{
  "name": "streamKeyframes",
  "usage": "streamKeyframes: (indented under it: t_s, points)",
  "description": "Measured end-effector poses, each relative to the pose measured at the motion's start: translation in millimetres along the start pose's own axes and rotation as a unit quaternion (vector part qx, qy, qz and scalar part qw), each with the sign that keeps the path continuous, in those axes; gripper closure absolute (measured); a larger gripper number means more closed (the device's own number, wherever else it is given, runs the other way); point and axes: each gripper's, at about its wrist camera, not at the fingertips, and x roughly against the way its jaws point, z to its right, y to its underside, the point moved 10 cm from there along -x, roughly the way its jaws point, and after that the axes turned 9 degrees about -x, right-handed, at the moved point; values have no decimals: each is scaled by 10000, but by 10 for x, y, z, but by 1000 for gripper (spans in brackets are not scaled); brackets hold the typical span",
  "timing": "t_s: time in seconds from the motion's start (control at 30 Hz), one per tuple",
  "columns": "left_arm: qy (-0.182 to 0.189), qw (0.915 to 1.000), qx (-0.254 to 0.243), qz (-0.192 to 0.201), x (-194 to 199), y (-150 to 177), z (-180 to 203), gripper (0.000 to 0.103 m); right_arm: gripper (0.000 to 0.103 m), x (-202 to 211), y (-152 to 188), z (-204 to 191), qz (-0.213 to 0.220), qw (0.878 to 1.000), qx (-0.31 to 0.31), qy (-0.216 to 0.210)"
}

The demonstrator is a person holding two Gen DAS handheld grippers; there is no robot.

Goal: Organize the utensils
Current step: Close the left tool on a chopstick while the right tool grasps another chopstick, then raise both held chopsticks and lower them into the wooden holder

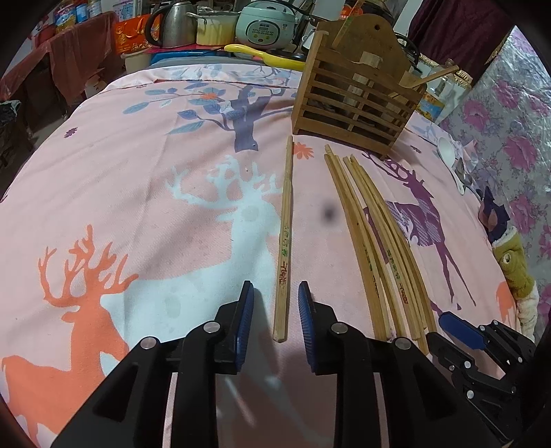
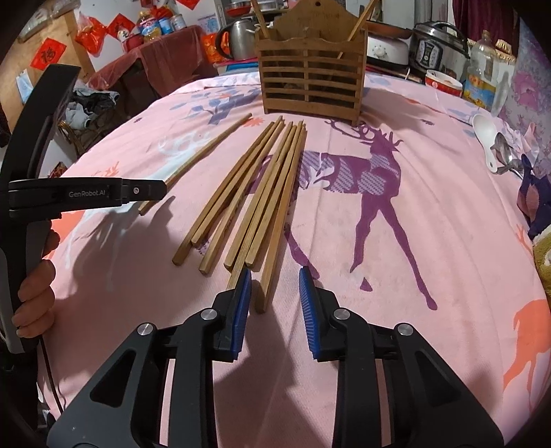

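A single wooden chopstick (image 1: 284,241) lies on the pink deer-print cloth, its near end between the open fingers of my left gripper (image 1: 275,312). It also shows in the right wrist view (image 2: 203,156). A bundle of several chopsticks (image 1: 378,248) lies to its right, also seen in the right wrist view (image 2: 255,196). My right gripper (image 2: 273,296) is open, with the near end of the bundle's rightmost chopstick between its fingers. A slatted wooden holder (image 1: 358,100) stands behind, with a few chopsticks upright in it; it also shows in the right wrist view (image 2: 310,79).
A white spoon (image 2: 485,138) and a metal spoon (image 2: 506,151) lie at the right edge of the cloth. Kettle (image 1: 175,24), rice cooker (image 1: 265,24), pots and bottles crowd the back. The left gripper's body (image 2: 86,193) and hand are at far left.
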Motion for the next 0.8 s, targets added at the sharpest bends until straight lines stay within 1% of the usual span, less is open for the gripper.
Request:
streamKeyframes:
  t_s: [0.03, 0.07, 0.13, 0.17, 0.23, 0.33, 0.47, 0.5, 0.53, 0.57, 0.6, 0.63, 0.7, 0.8]
  points:
    - [-18, 10000, -17, 1, 1, 3, 5, 75, 86, 0, -10, 32, 15, 10000, -55, 57]
    - [-49, 10000, -42, 4, 2, 3, 7, 74, 91, -9, -28, 73, 22, 9999, -138, 100]
    - [-110, 9999, -96, 5, 3, 6, 17, 74, 94, -4, -54, 184, 42, 9992, -379, 127]
    - [-140, 9998, -123, 4, 0, 5, 23, 73, 94, 0, -65, 236, 64, 9987, -458, 200]
    - [-226, 9995, -201, 3, 0, 11, 35, 73, 94, -3, -73, 271, 72, 9983, -542, 209]
    - [-368, 9987, -344, 0, -6, 18, 58, 73, 92, -7, -69, 256, 66, 9985, -490, 232]
    - [-652, 9958, -643, -13, -29, 26, 110, 74, 92, -17, -74, 255, 54, 9986, -466, 231]
    - [-678, 9954, -680, -12, -33, 26, 116, 75, 92, -19, -74, 249, 57, 9986, -472, 226]
    - [-685, 9951, -706, -7, -33, 25, 122, 84, 92, -18, -75, 253, 57, 9986, -477, 218]
    - [-671, 9952, -711, 0, -28, 26, 123, 97, 93, -17, -75, 256, 59, 9986, -487, 204]
    - [-598, 9957, -703, -3, -27, 27, 130, 97, 93, -16, -77, 261, 63, 9985, -513, 183]
    - [-570, 9960, -682, 8, -22, 25, 125, 97, 96, -14, -77, 267, 66, 9984, -533, 167]
    - [-560, 9963, -647, 84, 13, 10, 114, 97, 96, 0, -84, 275, 95, 9983, -563, 143]
    - [-516, 9962, -627, 327, 126, -39, 134, 97, 97, 88, -147, 281, 344, 9978, -548, 161]
